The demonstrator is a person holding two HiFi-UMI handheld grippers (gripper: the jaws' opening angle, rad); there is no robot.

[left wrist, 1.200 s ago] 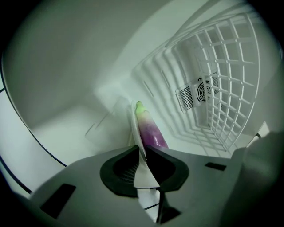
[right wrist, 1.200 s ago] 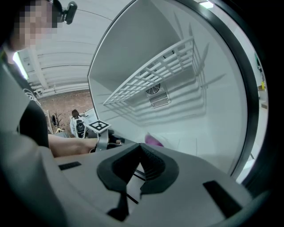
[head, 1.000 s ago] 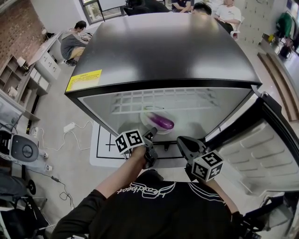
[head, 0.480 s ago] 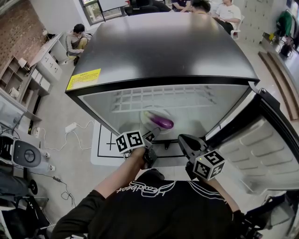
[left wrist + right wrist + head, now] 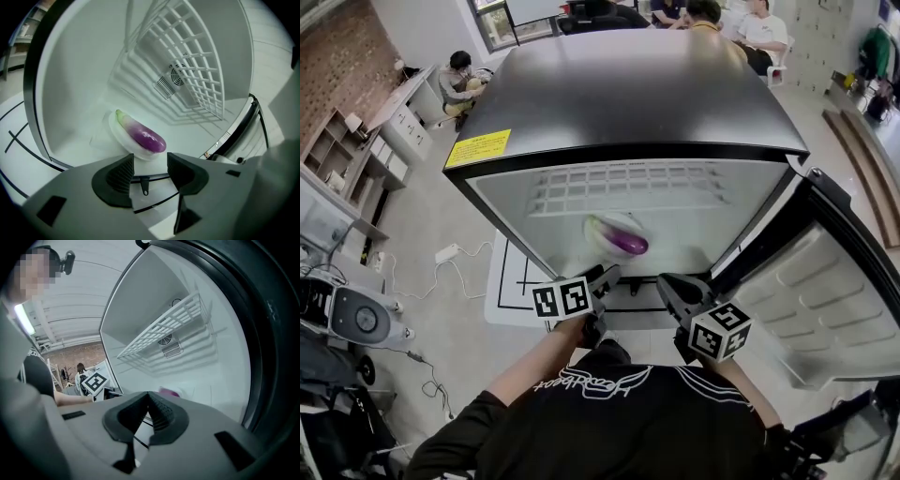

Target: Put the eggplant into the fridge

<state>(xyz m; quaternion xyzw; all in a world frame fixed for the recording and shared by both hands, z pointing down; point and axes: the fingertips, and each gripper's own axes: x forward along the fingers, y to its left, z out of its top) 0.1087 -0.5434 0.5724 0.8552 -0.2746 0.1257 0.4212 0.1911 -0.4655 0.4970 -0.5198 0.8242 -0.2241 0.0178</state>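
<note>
Brick wall [image 5: 337, 56] upper left, open shelving [image 5: 342, 155] below it, pale grey floor [image 5: 441, 220], window [image 5: 502, 19] at top, person [image 5: 459, 75] seated at desk [image 5: 414, 94].

We find little here that truly reads. A yellow label [image 5: 478, 148] sits at the front left corner of the fridge top [image 5: 628, 84]. It carries a red heading above lines of small dark print, all too small for us to make out. White script lettering [image 5: 592, 382] runs across the black shirt [image 5: 675, 427] of the person wearing the camera. It lies upside down in the head view, and we cannot spell it out with certainty. The left marker cube [image 5: 562, 299] and the right marker cube [image 5: 721, 331] bear black-and-white square patterns, not letters or digits.
</note>
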